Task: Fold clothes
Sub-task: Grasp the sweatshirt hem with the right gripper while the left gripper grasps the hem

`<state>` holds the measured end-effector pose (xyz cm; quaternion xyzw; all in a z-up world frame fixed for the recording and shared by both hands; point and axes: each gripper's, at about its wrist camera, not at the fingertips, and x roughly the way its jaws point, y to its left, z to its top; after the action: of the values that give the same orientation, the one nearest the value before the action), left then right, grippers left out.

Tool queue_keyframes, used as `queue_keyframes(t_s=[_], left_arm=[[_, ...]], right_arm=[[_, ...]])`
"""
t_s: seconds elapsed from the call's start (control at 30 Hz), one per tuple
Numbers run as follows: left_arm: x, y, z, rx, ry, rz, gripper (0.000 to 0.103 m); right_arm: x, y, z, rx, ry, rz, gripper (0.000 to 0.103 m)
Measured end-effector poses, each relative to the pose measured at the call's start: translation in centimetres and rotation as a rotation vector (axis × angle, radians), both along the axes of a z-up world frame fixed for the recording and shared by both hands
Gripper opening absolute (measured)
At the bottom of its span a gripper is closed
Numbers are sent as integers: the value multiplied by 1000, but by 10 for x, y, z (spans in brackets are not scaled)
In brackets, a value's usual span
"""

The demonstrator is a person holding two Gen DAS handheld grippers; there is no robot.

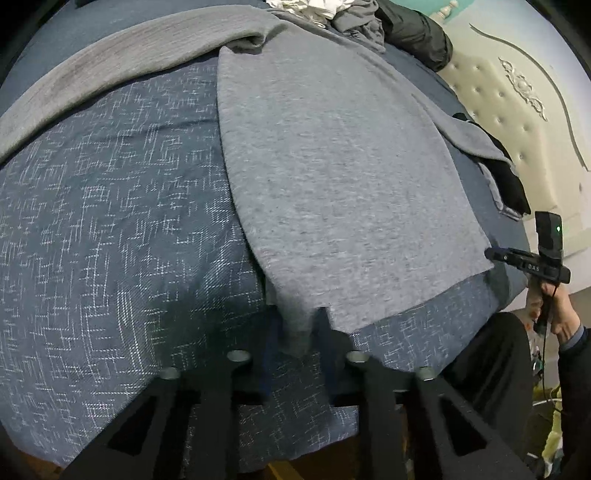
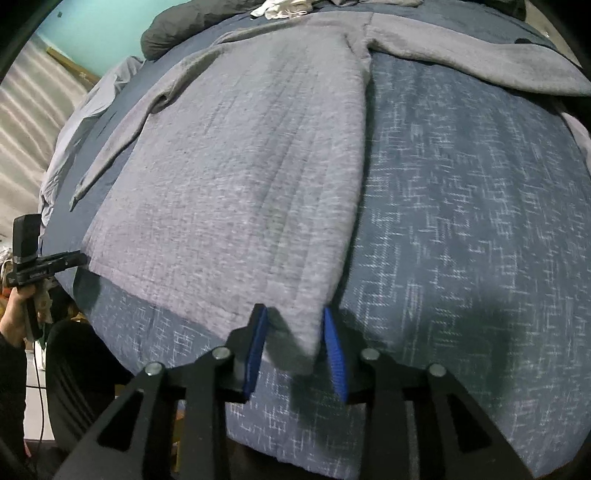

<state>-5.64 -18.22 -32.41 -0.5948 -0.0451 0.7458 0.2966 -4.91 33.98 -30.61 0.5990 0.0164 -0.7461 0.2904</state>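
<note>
Gripping the hem at both near corners, that is how the two tools stand: the left gripper [image 1: 297,332] has its fingers drawn in on a pinch of grey cloth at one corner of the grey sweatshirt [image 1: 332,166], and the right gripper [image 2: 295,339] has its blue pads [image 2: 334,354] standing a little apart with the other corner bunched between them, so whether that one is truly clamped or only straddling the cloth I cannot tell from where I stand. The sweatshirt lies spread over the blue patterned bedcover [image 2: 461,203], body flat, hem toward the person at the bed's near edge, one sleeve [image 1: 92,81] trailing out to the side and the other sleeve [image 2: 480,55] out the opposite way. It looks a soft, fairly thick knit, light enough for two pinches to lift, limp rather than stiff, so it should sag in the middle between the holds and drag on the woven cover rather than slide cleanly. The hem corners seem the sensible holds, since the doubled edge gives the pads something to bite; a looser hold further in would likely just pucker the cloth. Further up the bed sits a heap of other clothes [image 1: 354,14]. As for writing, there is small lettering on the body of the other tool seen at the side of each view, too small for me to read, and no brand or label shows on the sweatshirt.
</note>
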Motion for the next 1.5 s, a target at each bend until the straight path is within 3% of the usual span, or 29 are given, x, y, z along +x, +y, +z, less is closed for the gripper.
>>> queue_keyframes(t_s=[0.07,0.17,0.33,0.57,0.8,0.9,1.13,1.2,1.27,1.33,1.5], left_arm=[[-2,-2,4,9,10,7,8],[-7,-5,9,22,22,20,8],[-24,-5,9,33,9,63,8],[-39,0,4,18,8,100,8],[-50,2,8,86,17,150,8],[-55,5,14,74,42,154,8],[-61,7,6,65,20,157,8],[-59,5,12,62,26,146,8],[-56,4,14,57,31,137,8],[-52,5,17,53,33,131,8],[-50,8,21,57,40,127,8]], right_arm=[[-2,-4,1,-4,15,-10,6],[-7,-3,10,-20,59,-49,6],[-11,-1,21,40,140,-67,5],[-17,-5,15,125,184,-66,4],[-25,10,18,138,232,-149,4],[-28,18,28,162,295,-189,3],[-31,29,28,60,197,-147,3],[-22,26,29,69,185,-84,6],[-7,21,28,84,186,-10,26],[6,16,25,93,169,57,36],[32,2,13,141,155,158,37]])
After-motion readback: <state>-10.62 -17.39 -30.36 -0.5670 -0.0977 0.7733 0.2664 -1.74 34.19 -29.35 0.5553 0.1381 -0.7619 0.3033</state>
